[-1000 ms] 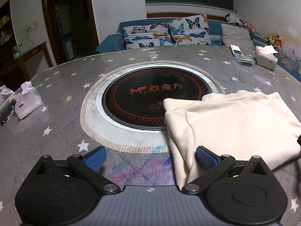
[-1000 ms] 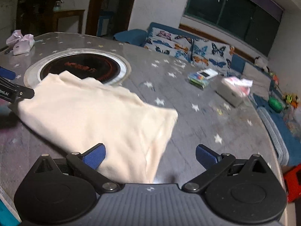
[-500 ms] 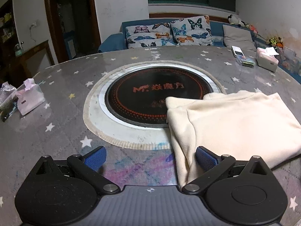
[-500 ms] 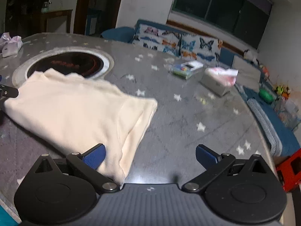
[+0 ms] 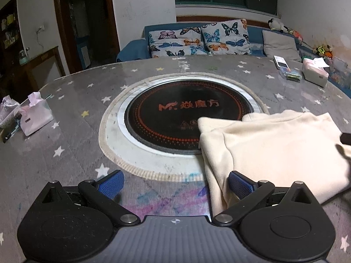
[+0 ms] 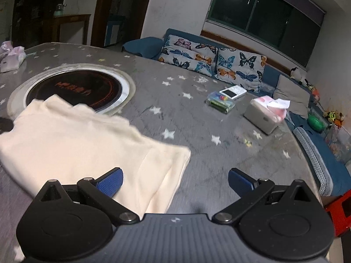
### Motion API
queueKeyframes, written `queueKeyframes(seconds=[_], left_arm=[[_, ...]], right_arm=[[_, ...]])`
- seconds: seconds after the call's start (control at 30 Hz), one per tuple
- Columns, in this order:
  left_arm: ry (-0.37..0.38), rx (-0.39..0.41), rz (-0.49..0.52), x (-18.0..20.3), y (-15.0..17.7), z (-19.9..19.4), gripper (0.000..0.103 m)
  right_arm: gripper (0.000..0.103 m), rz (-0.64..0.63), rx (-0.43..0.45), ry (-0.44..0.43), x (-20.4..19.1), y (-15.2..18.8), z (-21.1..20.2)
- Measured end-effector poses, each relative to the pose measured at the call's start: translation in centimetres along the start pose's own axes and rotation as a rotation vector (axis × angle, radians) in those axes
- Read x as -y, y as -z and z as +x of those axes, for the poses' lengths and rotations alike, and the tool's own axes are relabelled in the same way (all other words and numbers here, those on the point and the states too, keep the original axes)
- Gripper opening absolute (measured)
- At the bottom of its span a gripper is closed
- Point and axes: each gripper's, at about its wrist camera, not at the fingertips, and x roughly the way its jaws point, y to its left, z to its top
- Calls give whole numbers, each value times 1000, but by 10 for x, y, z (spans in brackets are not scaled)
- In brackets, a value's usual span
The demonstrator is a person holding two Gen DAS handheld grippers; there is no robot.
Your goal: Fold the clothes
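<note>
One cream garment (image 5: 274, 146), folded, lay on the table (image 5: 72, 144), its far corner overlapping the hob (image 5: 186, 114); right edge cut off. Left gripper (image 5: 175, 183) and right gripper (image 6: 175, 180): both spread apart, empty.

Black hand-held gripper (image 5: 175, 183), blue ribbed pads (image 5: 110, 183), silver pivot screws, grey ribbed body

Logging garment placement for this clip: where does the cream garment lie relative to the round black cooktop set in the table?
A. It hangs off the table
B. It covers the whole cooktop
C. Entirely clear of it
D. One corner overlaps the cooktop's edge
D: in the left wrist view a corner of the cream garment lies over the near right edge of the round black cooktop, most of which stays uncovered.
</note>
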Motion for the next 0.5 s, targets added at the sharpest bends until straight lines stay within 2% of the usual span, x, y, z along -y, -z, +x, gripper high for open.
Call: queueKeyframes(seconds=[0.17,0.3,0.5], left_arm=[[-13,-14,-5,0,-1,9,103],[-12,-17,-2,-1,-1,10,103],[-11,-25,-11,-3,-2,11,103]], right_arm=[[103,0,-13,27,5,-14,28],[103,7,-46,48,10,-12,47],[103,14,-17,48,11,-14,34]])
